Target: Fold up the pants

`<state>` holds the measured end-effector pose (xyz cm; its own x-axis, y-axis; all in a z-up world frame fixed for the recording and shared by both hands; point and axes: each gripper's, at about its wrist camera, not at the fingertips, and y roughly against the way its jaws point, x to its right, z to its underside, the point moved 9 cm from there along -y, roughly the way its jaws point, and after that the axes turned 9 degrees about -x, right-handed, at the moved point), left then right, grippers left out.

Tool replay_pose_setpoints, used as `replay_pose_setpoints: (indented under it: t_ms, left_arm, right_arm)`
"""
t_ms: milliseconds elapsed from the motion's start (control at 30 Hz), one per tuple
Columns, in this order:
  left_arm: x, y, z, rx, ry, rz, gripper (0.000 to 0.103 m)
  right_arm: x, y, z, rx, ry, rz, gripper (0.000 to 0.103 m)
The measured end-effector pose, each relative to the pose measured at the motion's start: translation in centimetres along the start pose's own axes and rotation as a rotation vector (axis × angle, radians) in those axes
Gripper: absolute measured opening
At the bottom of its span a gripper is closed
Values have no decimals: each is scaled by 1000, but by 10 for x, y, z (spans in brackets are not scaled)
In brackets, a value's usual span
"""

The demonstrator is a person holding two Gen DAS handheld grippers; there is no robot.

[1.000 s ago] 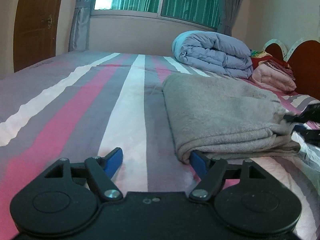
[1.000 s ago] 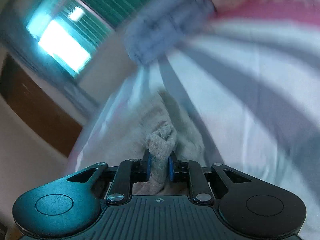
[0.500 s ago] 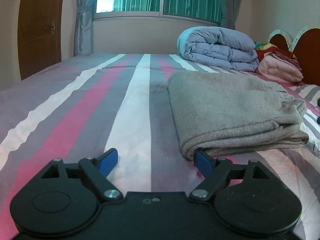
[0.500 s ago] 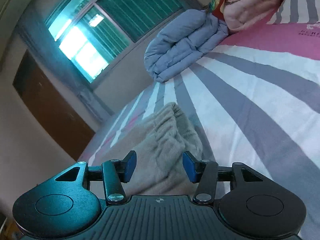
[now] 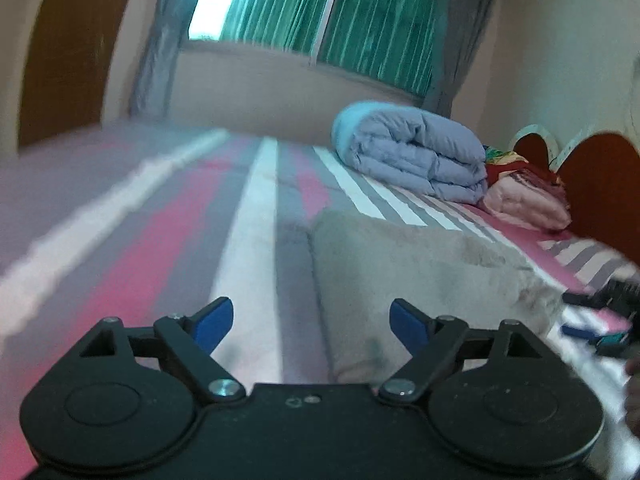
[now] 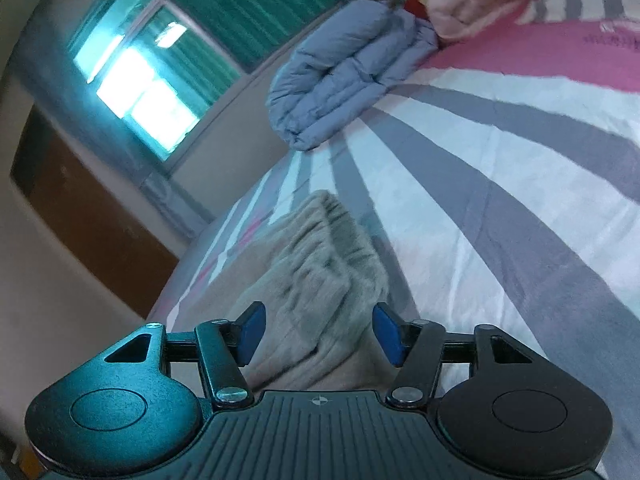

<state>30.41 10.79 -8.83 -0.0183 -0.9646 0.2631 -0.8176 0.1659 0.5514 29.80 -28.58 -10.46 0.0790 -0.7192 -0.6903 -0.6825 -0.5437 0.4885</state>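
Room: a bedroom with a green-curtained window [image 5: 352, 28], a brown wooden door [image 5: 68, 52] and a bed under a pink, grey and white striped sheet [image 5: 248, 232].
Pants: the grey-beige fleecy folded pants [image 5: 420, 280] lie flat on the sheet as a stacked rectangle, gathered waistband [image 6: 336, 224] at the far end in the right wrist view.
Left gripper [image 5: 310, 322]: blue-padded jaws wide and opening, nothing pinched; the near fold edge sits just below the right pad.
Right gripper [image 6: 316, 334]: jaws opening, pads clear of the fabric between them.
Background: a rolled lavender quilt [image 5: 416, 156] and pink folded bedding [image 5: 524, 204], well apart from the pants.
Risk, snag: a pad may catch the top layer on leaving, because the fleece is soft and lofty.
Risk, spring-back: the thick stack may slump open with nothing pressing it.
Risk, skew: a nudge at one corner would slide the layers out of line.
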Motion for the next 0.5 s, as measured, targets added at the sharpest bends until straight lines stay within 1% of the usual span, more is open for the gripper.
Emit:
replay_pose_setpoints:
  t_ms: [33,100,133,200,233,267,300,333,400,433,467,500]
  left_arm:
    - [-1,-9,-4,-9,26,9,78]
    - [0,-32,-8,-58,81,56,79]
    - [0,-42,-8,-82,105,69,79]
    - [3,-62,-4,-133,154,119,79]
    - [3,-69,-1,-147,169,129,79]
    - [3,-74,3,-157,170,126,80]
    - [3,-77,7,-157,154,120,80]
    - [2,-77,8,-153,146,123,82]
    - [1,-79,7,-153,145,128,83]
    - [0,-80,7,-160,146,128,83]
    - [-1,-82,4,-167,149,137,83]
    - [-1,-83,1,-174,151,152,83]
  right_arm:
    - [4,-5,-3,-3,-25,6,59]
    - [8,-14,-7,-9,-62,-17,59]
    - [11,-19,-8,-20,-77,-15,59]
    - [14,-30,-9,-47,-91,5,59]
    - [16,-34,-8,-58,-96,10,59]
    - [16,-36,-9,-62,-95,2,50]
    - [16,-34,-10,-58,-86,-14,31]
    - [15,-30,-12,-56,-99,-42,31]
    - [14,-14,-17,-22,-127,-104,30]
    - [13,-9,-15,-16,-117,-106,30]
    - [16,-13,-10,-43,-95,-78,33]
    - [22,-23,-5,-99,-80,-47,37]
